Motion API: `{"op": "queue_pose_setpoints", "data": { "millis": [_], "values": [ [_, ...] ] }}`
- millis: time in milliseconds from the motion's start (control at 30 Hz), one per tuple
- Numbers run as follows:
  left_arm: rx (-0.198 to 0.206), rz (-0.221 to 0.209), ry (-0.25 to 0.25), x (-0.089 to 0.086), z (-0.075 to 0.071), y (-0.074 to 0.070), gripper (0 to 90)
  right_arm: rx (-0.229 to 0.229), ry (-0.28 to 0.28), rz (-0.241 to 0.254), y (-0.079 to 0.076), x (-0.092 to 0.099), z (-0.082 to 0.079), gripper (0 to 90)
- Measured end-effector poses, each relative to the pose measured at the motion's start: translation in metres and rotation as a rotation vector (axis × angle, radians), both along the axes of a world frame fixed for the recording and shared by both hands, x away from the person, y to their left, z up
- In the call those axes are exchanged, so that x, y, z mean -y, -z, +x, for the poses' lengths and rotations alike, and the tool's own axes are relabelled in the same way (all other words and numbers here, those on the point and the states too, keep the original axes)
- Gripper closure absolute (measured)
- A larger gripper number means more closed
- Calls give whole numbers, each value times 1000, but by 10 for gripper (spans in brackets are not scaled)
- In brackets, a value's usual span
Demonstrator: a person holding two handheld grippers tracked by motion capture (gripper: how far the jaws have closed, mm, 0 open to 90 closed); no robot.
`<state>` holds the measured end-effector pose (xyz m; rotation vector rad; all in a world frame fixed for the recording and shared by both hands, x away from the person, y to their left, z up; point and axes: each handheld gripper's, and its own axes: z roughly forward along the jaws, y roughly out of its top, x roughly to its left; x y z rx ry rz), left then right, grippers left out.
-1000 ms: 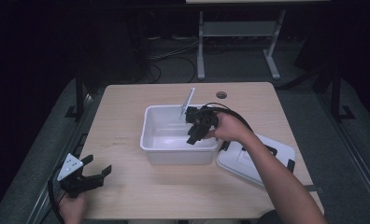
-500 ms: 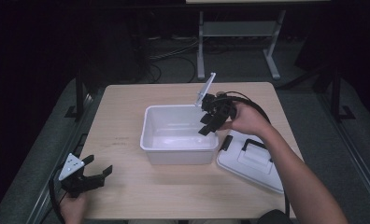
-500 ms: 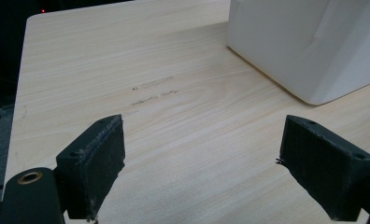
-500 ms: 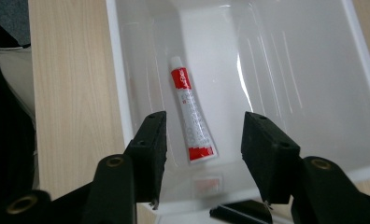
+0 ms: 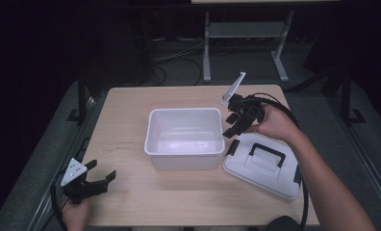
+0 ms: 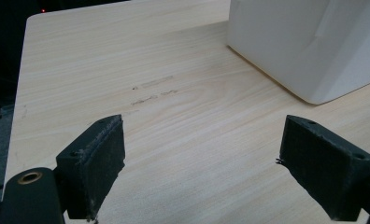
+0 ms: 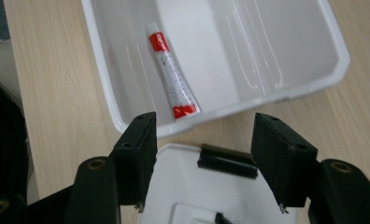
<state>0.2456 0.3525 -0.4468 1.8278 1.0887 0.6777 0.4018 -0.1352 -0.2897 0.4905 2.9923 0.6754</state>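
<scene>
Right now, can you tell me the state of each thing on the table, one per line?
Bin: open, lid off, upright.
Tube: lying flat inside the bin, cap on.
Lid: off, flat on the table right of the bin, handle up.
Left gripper: open, nothing between its jaws.
Right gripper: jaws just opening, nothing between them.

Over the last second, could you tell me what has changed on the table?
The right gripper has pulled back out of the white bin toward the lid, its jaws opening with nothing between them. A red and white tube lies in the bin. The left gripper, bin and lid stayed put.
</scene>
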Motion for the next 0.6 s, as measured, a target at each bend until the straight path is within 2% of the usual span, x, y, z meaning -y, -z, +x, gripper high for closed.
{"op": "queue_pose_setpoints", "data": {
  "millis": [333,600],
  "values": [
    [-1,5,3,1,0,0,134,-23,60,-2,18,34,-1,402],
    [-1,5,2,2,0,0,134,-47,94,-6,35,53,-3,400]
  ]
}}
